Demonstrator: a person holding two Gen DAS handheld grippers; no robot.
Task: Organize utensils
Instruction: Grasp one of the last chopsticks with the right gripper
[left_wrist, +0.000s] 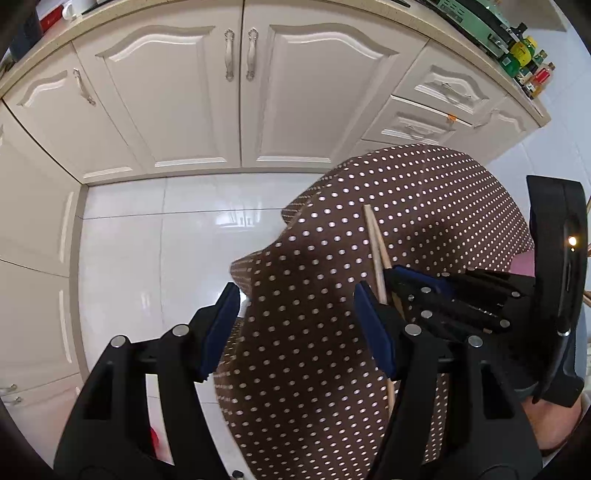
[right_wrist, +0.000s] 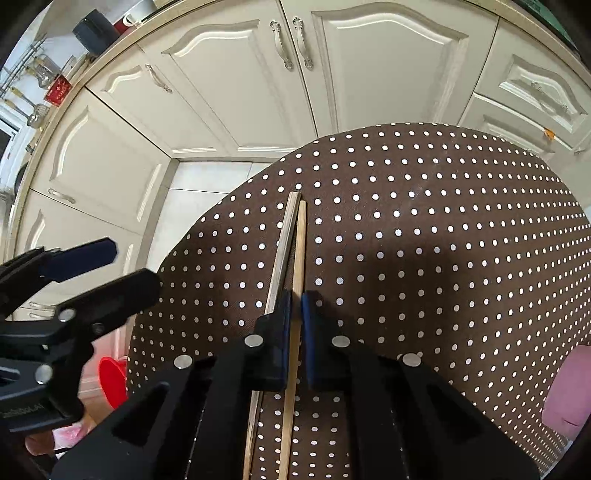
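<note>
Two pale wooden chopsticks lie side by side, pointing away, on a table under a brown cloth with white dots. My right gripper points steeply down at them and is shut on the right-hand chopstick, which runs between the blue pads. The left-hand chopstick passes just outside the left finger. In the left wrist view the chopsticks stick out of the right gripper. My left gripper hangs open over the cloth's left edge with nothing between its fingers. It also shows at the left of the right wrist view.
Cream cabinet doors and a white tiled floor lie beyond the table. A red bucket stands on the floor under the table's left edge. A pink object sits at the cloth's right. Bottles crowd the far counter.
</note>
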